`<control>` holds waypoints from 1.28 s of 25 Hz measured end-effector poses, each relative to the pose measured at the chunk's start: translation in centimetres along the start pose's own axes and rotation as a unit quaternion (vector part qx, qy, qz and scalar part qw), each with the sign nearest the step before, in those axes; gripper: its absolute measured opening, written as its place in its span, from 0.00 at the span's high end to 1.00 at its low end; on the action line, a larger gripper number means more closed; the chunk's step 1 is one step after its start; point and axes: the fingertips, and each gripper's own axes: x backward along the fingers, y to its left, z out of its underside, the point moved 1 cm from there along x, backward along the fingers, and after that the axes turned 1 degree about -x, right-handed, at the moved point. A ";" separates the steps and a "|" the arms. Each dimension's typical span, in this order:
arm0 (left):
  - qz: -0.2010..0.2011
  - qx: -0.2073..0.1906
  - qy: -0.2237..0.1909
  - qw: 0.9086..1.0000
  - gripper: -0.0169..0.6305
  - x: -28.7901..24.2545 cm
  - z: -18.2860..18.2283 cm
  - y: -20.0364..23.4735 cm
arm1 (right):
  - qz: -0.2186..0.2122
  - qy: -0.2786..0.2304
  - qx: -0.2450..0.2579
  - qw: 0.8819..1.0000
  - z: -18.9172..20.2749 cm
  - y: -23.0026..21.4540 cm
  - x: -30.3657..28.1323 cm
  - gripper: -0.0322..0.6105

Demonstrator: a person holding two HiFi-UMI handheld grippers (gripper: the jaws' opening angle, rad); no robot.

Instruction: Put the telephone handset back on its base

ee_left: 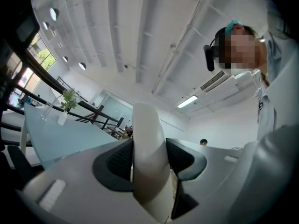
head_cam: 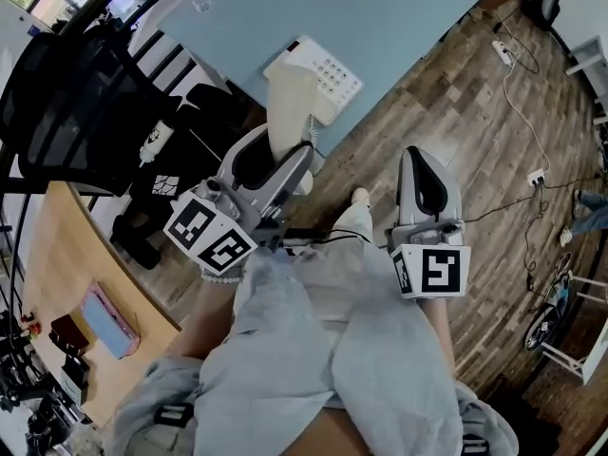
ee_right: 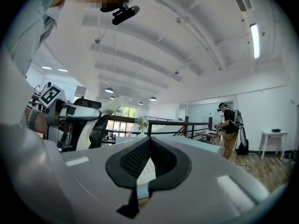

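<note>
A cream telephone handset (head_cam: pixel 290 103) stands upright, clamped in my left gripper (head_cam: pixel 271 160), which is shut on it. It hangs just in front of the white telephone base (head_cam: pixel 323 76), which has a keypad and sits at the near edge of the pale blue table (head_cam: pixel 399 8). In the left gripper view the handset (ee_left: pixel 148 148) fills the gap between the jaws. A curly cord hangs beside it. My right gripper (head_cam: pixel 420 160) hovers over the wooden floor to the right, jaws shut on nothing. The right gripper view shows its pads (ee_right: pixel 161 155) pressed together and the left gripper (ee_right: pixel 70 120) at the left.
A black mesh chair (head_cam: pixel 76 93) stands at the left next to a wooden desk (head_cam: pixel 66 255). Cables and a power strip (head_cam: pixel 503 50) lie on the floor at the right. On the table are a glass (head_cam: pixel 201 3) and a vase with a plant (ee_left: pixel 65 108). Another person (ee_right: pixel 229 129) stands far off.
</note>
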 end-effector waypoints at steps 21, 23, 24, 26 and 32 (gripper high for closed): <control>-0.172 0.000 -0.053 0.984 0.64 -11.6 1.4 2.1 | -0.188 0.015 0.003 0.982 2.2 -12.4 -12.1 0.94; -0.192 -0.003 -0.059 0.980 0.64 -12.1 1.4 2.5 | -0.211 0.016 0.014 0.977 2.5 -12.6 -13.2 0.94; -0.203 -0.002 -0.062 0.977 0.64 -12.3 1.5 2.8 | -0.221 0.017 0.020 0.975 2.6 -12.7 -13.7 0.94; -0.221 0.000 -0.067 0.973 0.64 -12.7 1.5 3.3 | -0.240 0.018 0.029 0.970 2.8 -12.8 -14.6 0.94; -0.271 0.000 -0.078 0.959 0.64 -13.3 1.9 3.4 | -0.293 0.019 0.034 0.955 3.1 -13.1 -16.7 0.94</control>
